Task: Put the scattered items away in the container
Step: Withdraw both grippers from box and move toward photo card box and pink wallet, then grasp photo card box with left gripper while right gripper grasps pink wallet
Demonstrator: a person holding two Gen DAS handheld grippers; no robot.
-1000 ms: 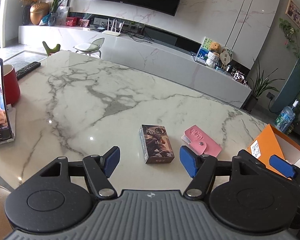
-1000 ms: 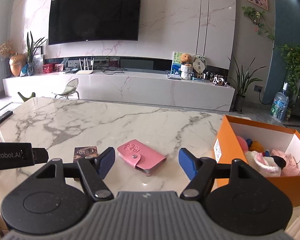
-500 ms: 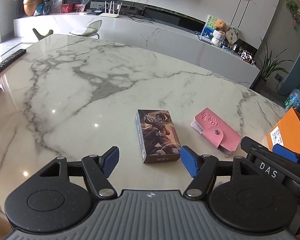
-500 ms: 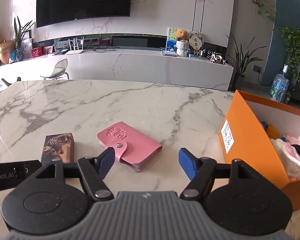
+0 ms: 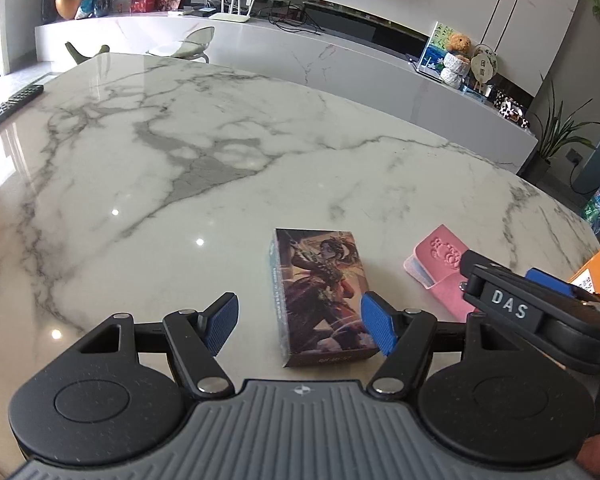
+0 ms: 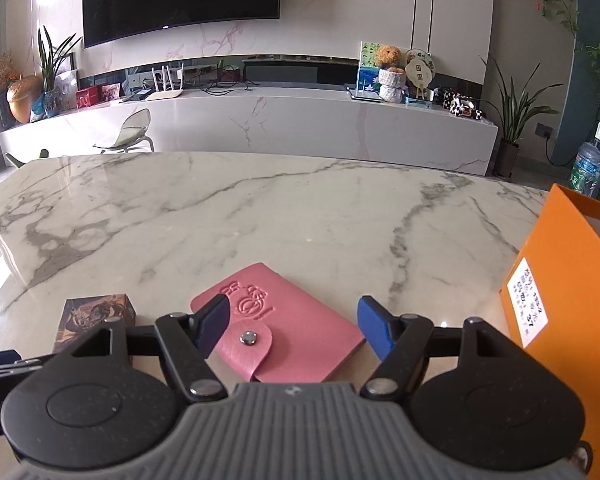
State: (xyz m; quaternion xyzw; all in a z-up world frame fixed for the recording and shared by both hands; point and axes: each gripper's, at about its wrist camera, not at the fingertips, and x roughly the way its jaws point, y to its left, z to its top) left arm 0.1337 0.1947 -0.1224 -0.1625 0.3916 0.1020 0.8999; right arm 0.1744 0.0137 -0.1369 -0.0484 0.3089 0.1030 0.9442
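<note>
Black gripper (image 5: 298, 322), blue fingertips (image 5: 220, 322)

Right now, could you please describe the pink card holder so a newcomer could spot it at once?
On the white marble table, look just left of the orange box. The pink card holder lies flat there, with a snap-button flap and embossed emblem, unlike the dark illustrated card box further left.

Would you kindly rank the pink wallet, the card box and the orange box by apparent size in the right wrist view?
1. Orange box, though cut off at the frame edge.
2. Pink wallet, partly hidden by the right gripper; it is nearest the camera, so it may look bigger than it is.
3. Card box, partly hidden.
</note>
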